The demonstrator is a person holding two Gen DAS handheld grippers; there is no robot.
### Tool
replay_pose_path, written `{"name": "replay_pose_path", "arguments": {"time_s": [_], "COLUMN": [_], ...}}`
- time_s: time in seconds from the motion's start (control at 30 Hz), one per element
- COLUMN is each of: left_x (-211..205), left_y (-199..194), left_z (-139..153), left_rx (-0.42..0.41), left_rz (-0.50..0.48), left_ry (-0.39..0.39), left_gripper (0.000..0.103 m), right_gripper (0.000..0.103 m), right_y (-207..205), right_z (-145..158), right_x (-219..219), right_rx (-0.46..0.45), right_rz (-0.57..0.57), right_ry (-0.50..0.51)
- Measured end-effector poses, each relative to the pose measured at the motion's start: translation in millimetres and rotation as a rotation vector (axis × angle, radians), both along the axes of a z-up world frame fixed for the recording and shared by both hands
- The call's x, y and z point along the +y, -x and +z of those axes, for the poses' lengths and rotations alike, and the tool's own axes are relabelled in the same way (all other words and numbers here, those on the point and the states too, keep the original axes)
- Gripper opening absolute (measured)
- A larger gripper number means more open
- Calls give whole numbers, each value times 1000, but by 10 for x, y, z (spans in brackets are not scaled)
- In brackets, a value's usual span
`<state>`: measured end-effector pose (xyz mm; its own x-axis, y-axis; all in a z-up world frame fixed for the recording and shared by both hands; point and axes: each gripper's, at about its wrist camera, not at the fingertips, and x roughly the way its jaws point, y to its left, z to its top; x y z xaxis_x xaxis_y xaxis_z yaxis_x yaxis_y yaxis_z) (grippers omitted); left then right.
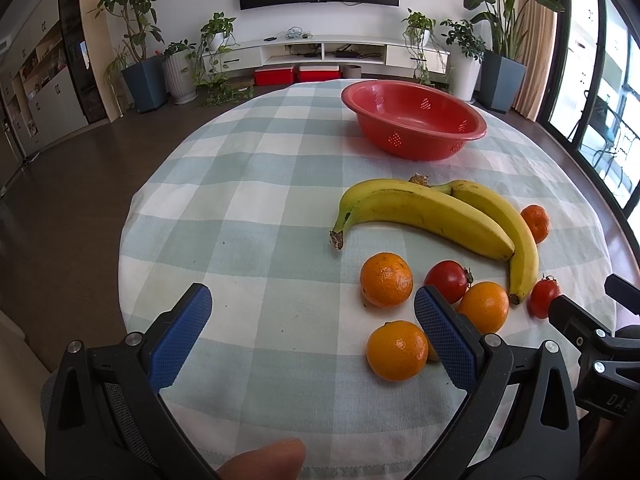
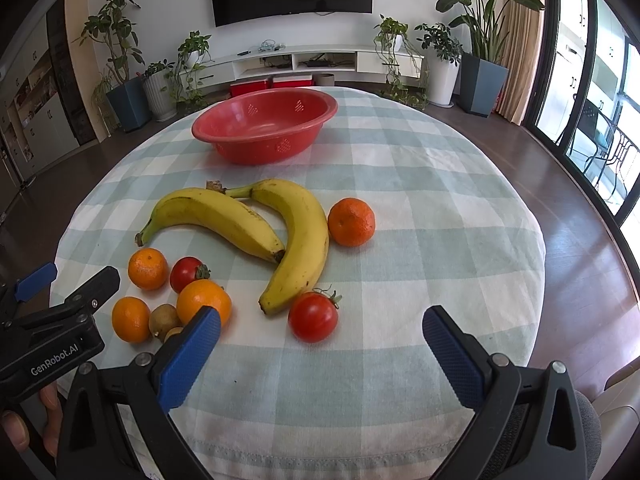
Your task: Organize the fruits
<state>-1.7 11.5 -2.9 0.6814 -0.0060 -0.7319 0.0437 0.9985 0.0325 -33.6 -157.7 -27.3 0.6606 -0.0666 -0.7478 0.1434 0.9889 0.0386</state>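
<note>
Two yellow bananas lie mid-table on the checked cloth, with several oranges and two red tomatoes around them; a small brown kiwi sits among the left oranges. A red perforated bowl stands empty at the far side. My right gripper is open and empty, near the front tomato. My left gripper is open and empty, to the left of the fruit; an orange lies by its right finger. The bananas and bowl also show in the left wrist view.
The round table has a green-white checked cloth; its edges drop to a dark wood floor. The left gripper's body shows at the right view's left edge. Plants, a TV console and windows stand beyond.
</note>
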Motion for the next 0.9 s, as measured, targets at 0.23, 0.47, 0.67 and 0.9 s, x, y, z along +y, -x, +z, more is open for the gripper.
{"name": "replay_pose_path", "arguments": {"time_s": [0.23,0.47,0.67,0.9], "left_x": [5,19,16,13], "left_y": [1,11,1,2], "left_z": [-9,-39,-47,-48], "left_rx": [1,3,8,9], "left_rz": [-1,-1,-1,-2], "left_ry": [1,0,0,-1], "left_gripper": [103,103,103,103], "right_gripper": [103,103,103,103], "right_y": [7,8,6,3], "right_z": [-18,-18,-19,-17], "right_x": [7,6,6,4], "right_rx": [2,3,4,4], "right_rz": [-1,0,0,0], "right_ry": [0,0,0,-1]}}
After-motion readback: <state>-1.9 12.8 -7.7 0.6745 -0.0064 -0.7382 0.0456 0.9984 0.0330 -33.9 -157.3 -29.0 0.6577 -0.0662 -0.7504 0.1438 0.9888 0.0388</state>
